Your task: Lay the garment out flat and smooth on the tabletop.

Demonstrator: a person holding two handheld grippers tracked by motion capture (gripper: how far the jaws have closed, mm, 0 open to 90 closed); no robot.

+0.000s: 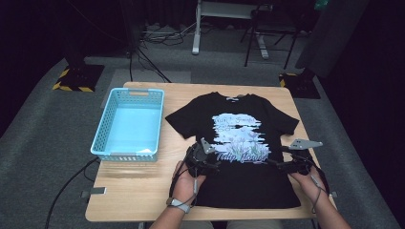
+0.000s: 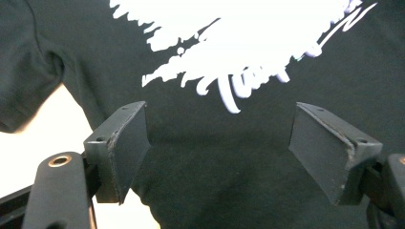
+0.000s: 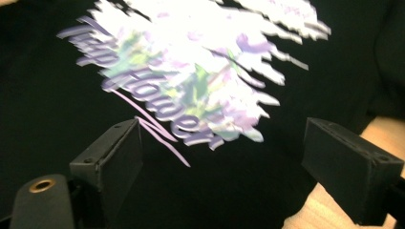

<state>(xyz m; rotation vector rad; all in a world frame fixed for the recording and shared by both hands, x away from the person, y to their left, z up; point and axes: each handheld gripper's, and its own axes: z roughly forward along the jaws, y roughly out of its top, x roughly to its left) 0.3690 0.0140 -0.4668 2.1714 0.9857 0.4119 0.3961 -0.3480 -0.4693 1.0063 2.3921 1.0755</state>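
A: Looking at the high view now. Black t-shirt is lying flat and face up on the wooden table, collar at the far edge, hem toward the person. Printed graphic is sitting mid-chest.

B: Grippers?

A: Left gripper is hovering over the shirt's left side, just at the lower left corner of the print. Right gripper is sitting over the shirt's right edge, below the sleeve. Both hands are coming in from the near edge.

B: Jaws holding anything?

A: Nothing. In the left gripper view the left gripper is standing wide open, flat black fabric showing in the gap, pads not pressing on it. Table is showing pale at the left, beside the sleeve.

B: Right one the same?

A: Yes. In the right gripper view the right gripper is gaping wide too, empty, shirt and the lettering tail lying beyond it. Frame is motion-blurred. Bare table is peeking in at the lower right, so it is sitting right by the shirt's edge.

B: Anything else on the table?

A: Light blue plastic basket is sitting left of the shirt, close to its left sleeve, but I cannot tell if they are touching.
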